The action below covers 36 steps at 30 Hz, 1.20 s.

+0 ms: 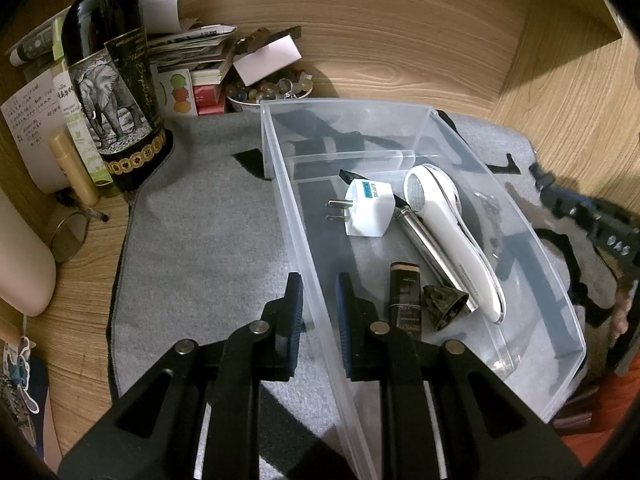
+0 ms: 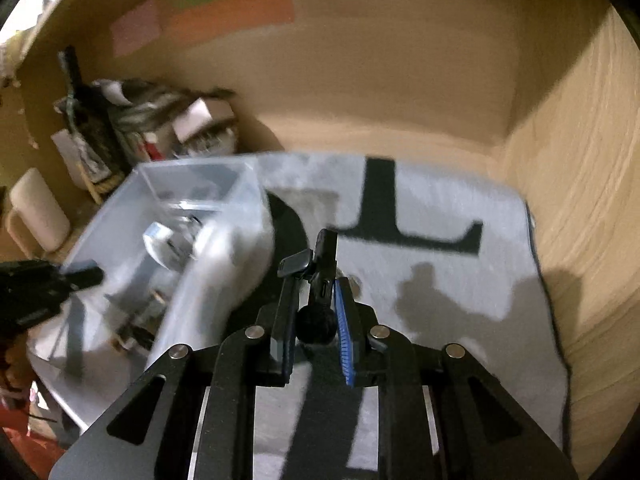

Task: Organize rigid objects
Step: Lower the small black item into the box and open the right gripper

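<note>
Left gripper (image 1: 318, 304): I had it pinched on the bin (image 1: 400, 120) wall.
Right gripper (image 2: 316, 300): I gripped a black gadget (image 2: 324, 264), above the mat (image 2: 460, 320), beside the bin.
Risk: gadget could slip; thin grip.

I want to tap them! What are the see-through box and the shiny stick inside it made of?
The box looks like clear plastic: you can see the grey mat through its slightly cloudy walls. The stick looks like polished metal, probably steel, since it is silvery and has bright glints.
</note>
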Each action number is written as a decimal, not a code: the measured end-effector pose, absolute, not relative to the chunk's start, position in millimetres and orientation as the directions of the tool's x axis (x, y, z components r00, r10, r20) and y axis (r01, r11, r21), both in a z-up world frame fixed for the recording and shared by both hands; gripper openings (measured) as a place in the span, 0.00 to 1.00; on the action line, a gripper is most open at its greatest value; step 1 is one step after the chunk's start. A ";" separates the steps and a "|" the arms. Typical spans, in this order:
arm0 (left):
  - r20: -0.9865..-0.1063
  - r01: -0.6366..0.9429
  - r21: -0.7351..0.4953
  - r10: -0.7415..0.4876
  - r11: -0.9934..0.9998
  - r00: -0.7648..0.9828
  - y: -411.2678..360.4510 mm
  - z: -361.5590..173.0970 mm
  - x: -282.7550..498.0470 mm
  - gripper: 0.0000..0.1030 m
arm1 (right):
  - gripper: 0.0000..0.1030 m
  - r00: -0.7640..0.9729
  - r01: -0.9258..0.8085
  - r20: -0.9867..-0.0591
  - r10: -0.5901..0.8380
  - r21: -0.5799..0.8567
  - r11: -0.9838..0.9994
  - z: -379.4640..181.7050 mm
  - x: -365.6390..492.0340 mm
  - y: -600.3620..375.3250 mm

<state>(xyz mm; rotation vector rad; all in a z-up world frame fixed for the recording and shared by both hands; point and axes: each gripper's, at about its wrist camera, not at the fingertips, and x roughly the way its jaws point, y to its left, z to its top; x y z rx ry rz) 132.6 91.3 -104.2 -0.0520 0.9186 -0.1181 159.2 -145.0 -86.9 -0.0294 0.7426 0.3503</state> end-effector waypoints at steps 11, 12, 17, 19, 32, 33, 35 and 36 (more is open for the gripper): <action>-0.788 0.080 -0.098 -0.126 0.992 0.602 91.9 -104.0 132.9 0.16 | 0.16 0.666 -0.489 -0.612 0.426 0.073 0.869 -61.9 145.3 -91.6; -0.788 0.079 -0.098 -0.126 0.992 0.602 91.9 -104.0 132.8 0.16 | 0.16 0.658 -0.503 -0.615 0.433 0.068 0.861 -62.8 145.4 -85.6; -0.788 0.082 -0.095 -0.126 0.992 0.603 91.2 -103.6 133.0 0.16 | 0.16 0.623 -0.546 -0.655 0.428 0.028 0.837 -74.0 148.1 -61.4; -0.788 0.084 -0.093 -0.125 0.992 0.603 90.6 -103.4 133.7 0.16 | 0.16 0.599 -0.562 -0.676 0.429 0.027 0.827 -79.2 150.1 -53.8; -0.788 0.085 -0.090 -0.124 0.992 0.603 90.2 -103.8 134.6 0.16 | 0.28 0.545 -0.595 -0.742 0.391 -0.014 0.804 -93.2 157.5 -38.4; -0.788 0.085 -0.090 -0.124 0.992 0.603 90.5 -103.8 133.9 0.16 | 0.36 0.548 -0.593 -0.737 0.396 -0.009 0.805 -91.4 156.9 -40.7; -0.788 0.086 -0.090 -0.124 0.992 0.603 90.7 -103.8 134.5 0.16 | 0.43 0.557 -0.585 -0.726 0.403 0.000 0.811 -86.8 156.7 -45.3; -0.788 0.086 -0.090 -0.124 0.992 0.603 90.5 -103.8 134.5 0.16 | 0.44 0.565 -0.581 -0.717 0.407 0.005 0.814 -84.0 155.8 -48.8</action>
